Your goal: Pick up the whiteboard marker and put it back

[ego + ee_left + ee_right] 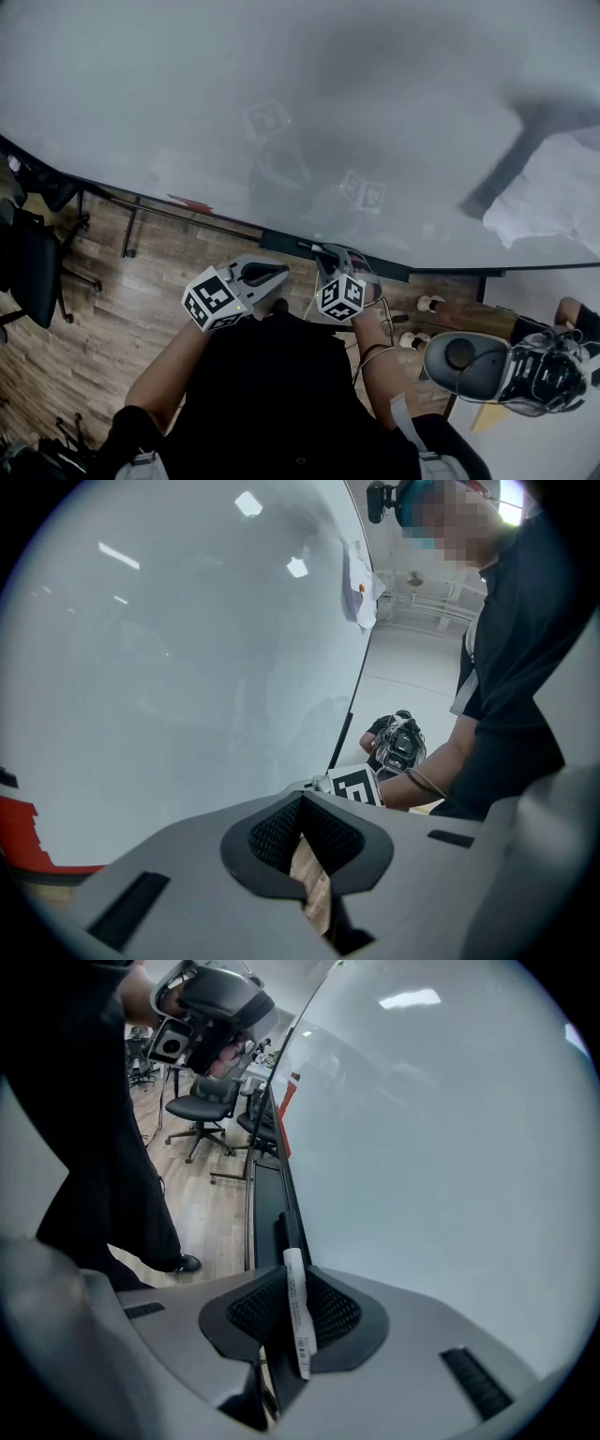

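The whiteboard marker (297, 1321) is white with fine dark print; the right gripper (296, 1279) is grey, its pads (253, 1312) black mesh; floor (141, 281) brown wood planks

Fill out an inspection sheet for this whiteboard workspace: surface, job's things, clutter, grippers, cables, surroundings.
Surface: whiteboard, no writing seen, glare and reflections; dark tray along its lower edge.
Job's things: whiteboard marker, white, clamped above the tray.
Clutter: red item at the board's lower edge; white sheet on the board's right part.
Grippers: left hand-held gripper jaws together, empty; right hand-held gripper shut on the marker.
Cables: thin cable by the person's right forearm.
Surroundings: wood floor; black office chair; grey seat; second person crouched past the board's end.
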The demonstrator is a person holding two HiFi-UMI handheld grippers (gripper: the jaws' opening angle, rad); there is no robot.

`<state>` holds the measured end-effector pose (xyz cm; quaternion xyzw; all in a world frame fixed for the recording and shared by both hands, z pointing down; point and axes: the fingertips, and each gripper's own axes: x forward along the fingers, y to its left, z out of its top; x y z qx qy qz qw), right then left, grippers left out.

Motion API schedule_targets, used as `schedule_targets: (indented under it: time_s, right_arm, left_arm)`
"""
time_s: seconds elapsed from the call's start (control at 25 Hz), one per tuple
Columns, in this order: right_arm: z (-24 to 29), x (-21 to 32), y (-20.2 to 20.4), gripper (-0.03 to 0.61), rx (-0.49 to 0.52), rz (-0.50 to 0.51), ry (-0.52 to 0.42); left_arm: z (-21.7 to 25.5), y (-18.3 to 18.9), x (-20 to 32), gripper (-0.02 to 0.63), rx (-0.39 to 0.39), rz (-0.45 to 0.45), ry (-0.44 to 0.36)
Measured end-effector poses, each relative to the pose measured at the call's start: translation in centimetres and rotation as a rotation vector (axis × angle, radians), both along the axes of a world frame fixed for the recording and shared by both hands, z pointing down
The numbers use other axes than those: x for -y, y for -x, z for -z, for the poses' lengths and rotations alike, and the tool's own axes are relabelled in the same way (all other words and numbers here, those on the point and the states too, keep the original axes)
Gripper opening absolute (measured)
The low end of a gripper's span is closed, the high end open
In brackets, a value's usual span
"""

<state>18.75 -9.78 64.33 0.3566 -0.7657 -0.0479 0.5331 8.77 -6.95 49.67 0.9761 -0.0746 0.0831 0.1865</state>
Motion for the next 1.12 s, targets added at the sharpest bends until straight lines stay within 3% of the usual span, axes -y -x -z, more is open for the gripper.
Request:
schedule_targets:
  time_s: [0.52, 0.84, 1.12]
  right_arm:
    - [2.4, -0.1, 1.6, 0.073, 0.089, 0.0, -0.067]
    - [5.7, -2.9, 1.8, 0.072, 0.21, -0.052, -0.109]
    - [10.4, -1.6, 3.3, 0.072, 0.359, -0.06, -0.164]
  left_arm:
    - [-0.2, 0.6, -0.2, 0.008, -0.008, -0.001, 0.002]
    - [0.1, 0.1, -3.0, 0.008, -0.007, -0.011, -0.021]
    - [0.7, 1.0, -0.5, 0.008, -0.015, 0.016, -0.034]
